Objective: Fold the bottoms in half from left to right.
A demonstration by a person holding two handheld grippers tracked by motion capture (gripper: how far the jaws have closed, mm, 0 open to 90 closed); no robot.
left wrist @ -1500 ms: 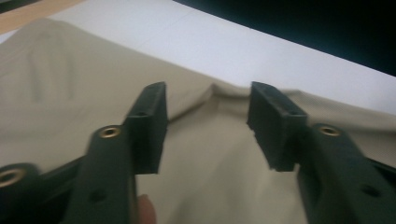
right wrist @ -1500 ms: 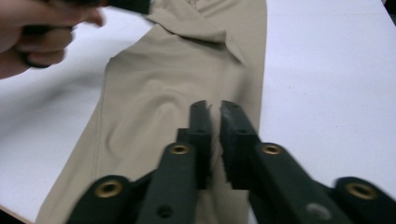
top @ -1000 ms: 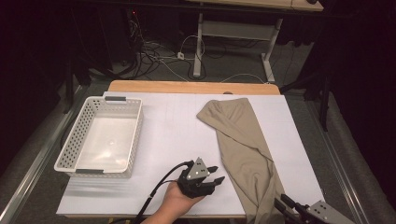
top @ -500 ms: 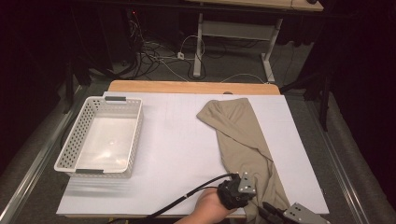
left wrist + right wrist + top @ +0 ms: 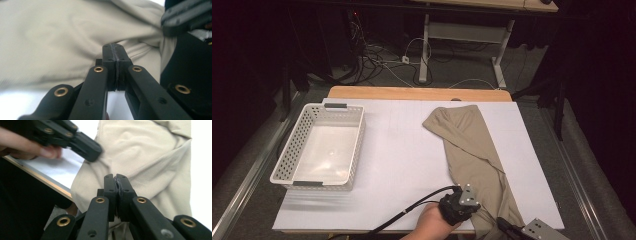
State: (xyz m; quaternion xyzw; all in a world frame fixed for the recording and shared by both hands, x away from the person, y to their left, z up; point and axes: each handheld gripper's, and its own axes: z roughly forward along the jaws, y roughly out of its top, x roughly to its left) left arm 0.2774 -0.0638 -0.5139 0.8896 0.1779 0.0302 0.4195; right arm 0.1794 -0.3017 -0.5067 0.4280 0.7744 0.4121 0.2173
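Beige garment (image 5: 472,150) lying along table's (image 5: 402,150) right half, near end overhanging front edge, left gripper (image 5: 116,53) just closed at its near edge, right gripper (image 5: 116,182) just closed, cloth pinched between pads.

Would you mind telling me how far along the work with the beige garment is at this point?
Early stage. Done: both grippers have reached the near end of the beige garment. In hand: the left gripper and right gripper have just closed their jaws at its fabric; whether cloth is pinched is unclear. Left: the garment lies crumpled on the table, and the white basket holds nothing.
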